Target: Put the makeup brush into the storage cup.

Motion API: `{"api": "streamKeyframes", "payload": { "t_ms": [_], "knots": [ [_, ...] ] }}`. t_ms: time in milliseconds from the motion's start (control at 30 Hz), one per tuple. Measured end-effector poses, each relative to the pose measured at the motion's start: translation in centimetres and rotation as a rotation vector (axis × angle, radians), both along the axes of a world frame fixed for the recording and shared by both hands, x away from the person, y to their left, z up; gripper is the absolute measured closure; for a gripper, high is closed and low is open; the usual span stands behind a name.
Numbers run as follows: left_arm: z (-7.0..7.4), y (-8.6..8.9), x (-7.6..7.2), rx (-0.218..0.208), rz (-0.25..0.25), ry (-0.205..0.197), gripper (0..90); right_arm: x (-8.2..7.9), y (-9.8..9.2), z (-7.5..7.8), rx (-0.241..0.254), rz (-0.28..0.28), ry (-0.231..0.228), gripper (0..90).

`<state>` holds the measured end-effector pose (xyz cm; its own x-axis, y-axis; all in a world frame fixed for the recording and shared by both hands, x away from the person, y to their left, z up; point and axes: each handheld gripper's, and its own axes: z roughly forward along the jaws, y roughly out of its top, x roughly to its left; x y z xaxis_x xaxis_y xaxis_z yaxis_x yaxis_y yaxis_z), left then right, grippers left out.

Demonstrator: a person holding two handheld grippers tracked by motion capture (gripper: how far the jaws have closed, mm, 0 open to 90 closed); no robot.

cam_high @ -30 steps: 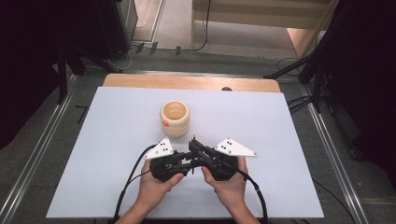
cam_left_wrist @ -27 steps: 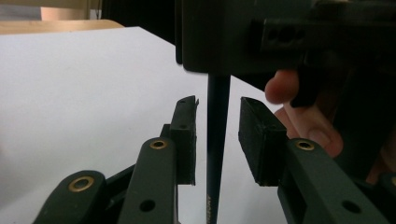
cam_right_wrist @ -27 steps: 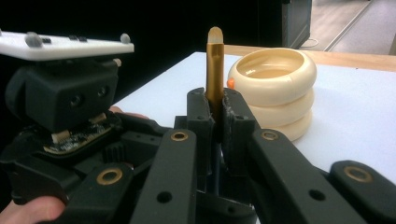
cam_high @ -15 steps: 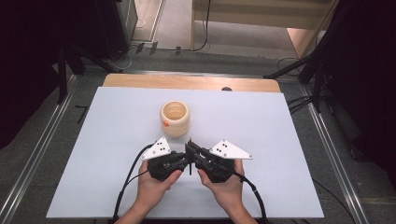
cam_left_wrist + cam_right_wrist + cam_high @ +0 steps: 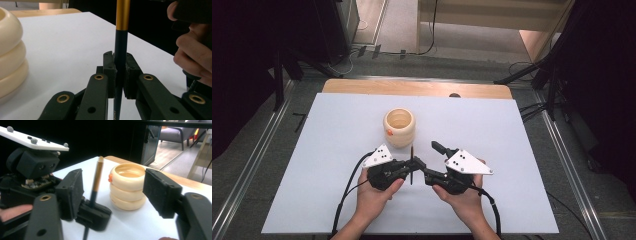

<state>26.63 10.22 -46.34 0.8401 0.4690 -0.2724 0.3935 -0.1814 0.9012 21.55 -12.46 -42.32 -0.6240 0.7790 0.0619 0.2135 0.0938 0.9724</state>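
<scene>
Your left hand-held gripper (image 5: 119, 75) clamps the upright pen (image 5: 120, 50), the right hand-held gripper (image 5: 115, 192) gapes apart; next, probably, into the holder (image 5: 399, 127).

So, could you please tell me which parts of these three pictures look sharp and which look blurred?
Left gripper view: the pencil and the left claw on it are sharp, while the cream holder is slightly soft. Right gripper view: its own right claw is blurred up close. High view: evenly lit and soft overall, with dark surroundings.
</scene>
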Motion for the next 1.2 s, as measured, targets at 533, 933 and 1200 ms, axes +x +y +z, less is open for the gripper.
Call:
{"api": "streamKeyframes", "payload": {
  "t_ms": [533, 933, 1200],
  "knots": [
    [1.6, 1.0, 1.0, 0.025, 0.032, -0.064, 83.9, -0.8, -6.6, -2.0, -0.008, -0.035, 0.033, 5.4],
    [3.1, 1.6, 2.0, 0.008, 0.059, -0.089, 83.9, -1.1, -10.4, -3.8, -0.03, -0.097, 0.051, 4.2],
    [3.9, 1.9, 3.0, 0.0, 0.081, -0.104, 83.9, -1.7, -12.2, -5.1, -0.031, -0.122, 0.082, 4.2]
  ]
}}
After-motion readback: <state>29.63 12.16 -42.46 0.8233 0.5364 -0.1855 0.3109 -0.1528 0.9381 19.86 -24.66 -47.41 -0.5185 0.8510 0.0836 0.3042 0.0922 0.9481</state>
